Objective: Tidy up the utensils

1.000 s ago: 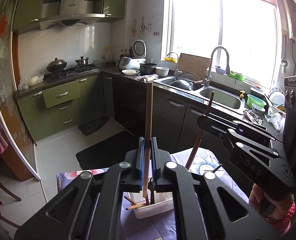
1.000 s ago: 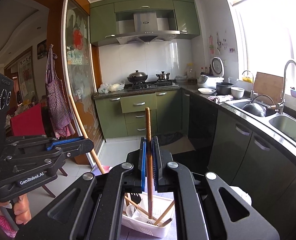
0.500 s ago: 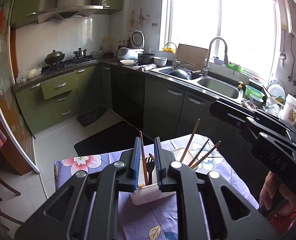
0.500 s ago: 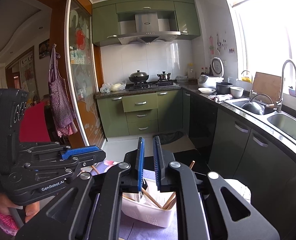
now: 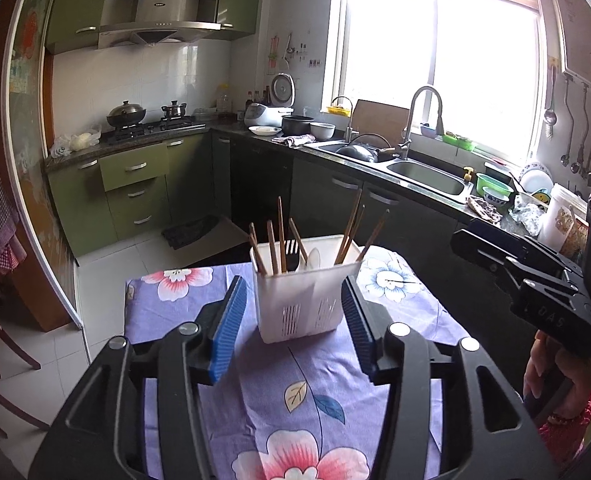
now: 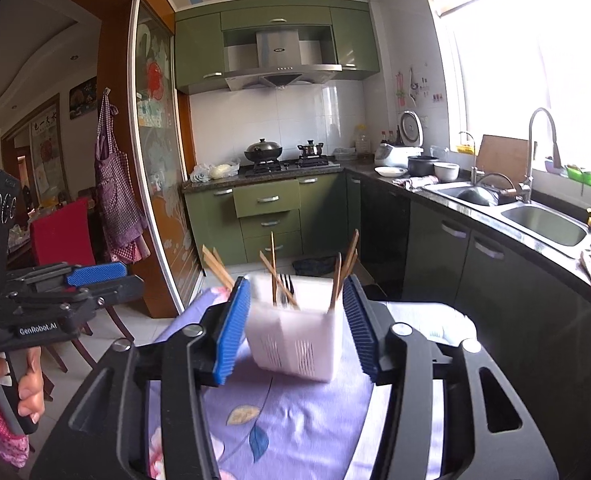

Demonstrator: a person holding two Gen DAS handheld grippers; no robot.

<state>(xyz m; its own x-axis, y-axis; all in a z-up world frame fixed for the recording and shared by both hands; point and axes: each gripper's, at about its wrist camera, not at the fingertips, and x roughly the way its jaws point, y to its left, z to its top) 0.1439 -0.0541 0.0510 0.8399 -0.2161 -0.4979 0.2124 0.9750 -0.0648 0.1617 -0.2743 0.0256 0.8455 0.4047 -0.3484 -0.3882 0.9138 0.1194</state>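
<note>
Left wrist view: left tool (image 5: 294,312) stands with its jaws spread wide, having just been opening; nothing gripped, blue pads (image 5: 228,328) clear of everything. The white holder (image 5: 301,300) sits upright on the bench (image 5: 175,308), which is covered by a purple flowered cloth; it appears between and beyond the pads, untouched. In the holder: wooden chopsticks (image 5: 281,236) leaning in two bunches, left and right, with a black fork (image 5: 292,254) and a white spoon (image 5: 312,258) between them. The right tool (image 5: 535,272) shows to the right of the holder, held by a hand (image 5: 551,384). Right wrist view: right tool (image 6: 297,320) also parted wide, jaws just opened, holding nothing. The holder (image 6: 295,340) lies beyond the pads, somewhat blurred, chopsticks (image 6: 273,268) standing in it. The left tool (image 6: 75,292) is left of the holder, gripped by a hand (image 6: 19,380).
</note>
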